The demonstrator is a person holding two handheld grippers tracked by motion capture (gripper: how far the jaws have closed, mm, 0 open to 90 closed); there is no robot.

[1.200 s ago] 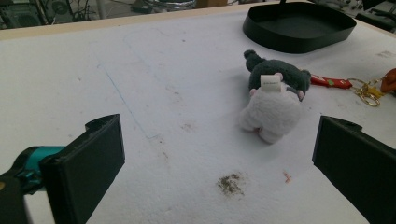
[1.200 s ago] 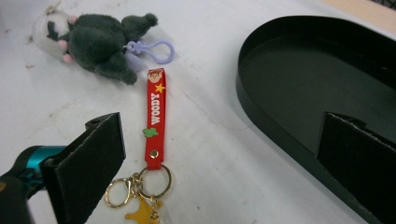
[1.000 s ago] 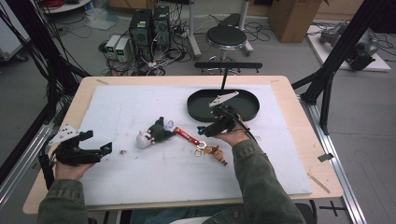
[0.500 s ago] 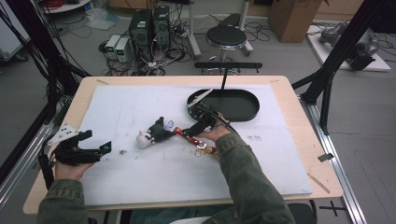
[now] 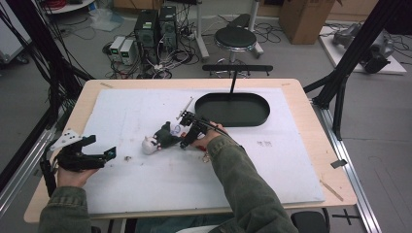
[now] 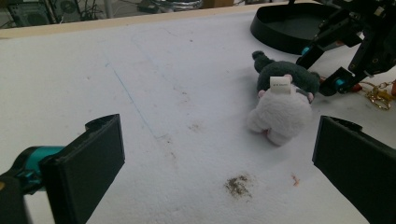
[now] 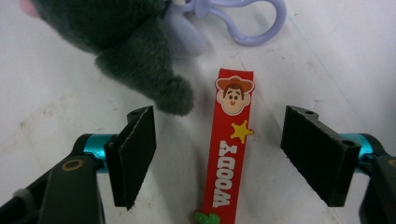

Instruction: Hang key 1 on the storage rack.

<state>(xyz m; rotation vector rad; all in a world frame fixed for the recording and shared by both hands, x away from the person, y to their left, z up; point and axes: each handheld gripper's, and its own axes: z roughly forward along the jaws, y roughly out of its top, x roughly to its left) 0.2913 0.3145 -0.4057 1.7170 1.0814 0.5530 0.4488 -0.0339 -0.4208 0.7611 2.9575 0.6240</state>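
Red strap (image 7: 229, 144), plush toy (image 7: 126, 42) beside

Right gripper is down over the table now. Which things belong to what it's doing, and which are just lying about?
In play, likely:
- right gripper, open, jaws either side of the strap
- red WOODY strap
- black oval tray, a possible drop spot

Lying about:
- grey and white plush toy with its lilac clip
- gold chain
- left gripper, open, off to the side

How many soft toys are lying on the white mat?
2, touching: a white plush toy mid-mat, and a dark grey plush toy behind it, beside the right gripper. Others may be hidden.
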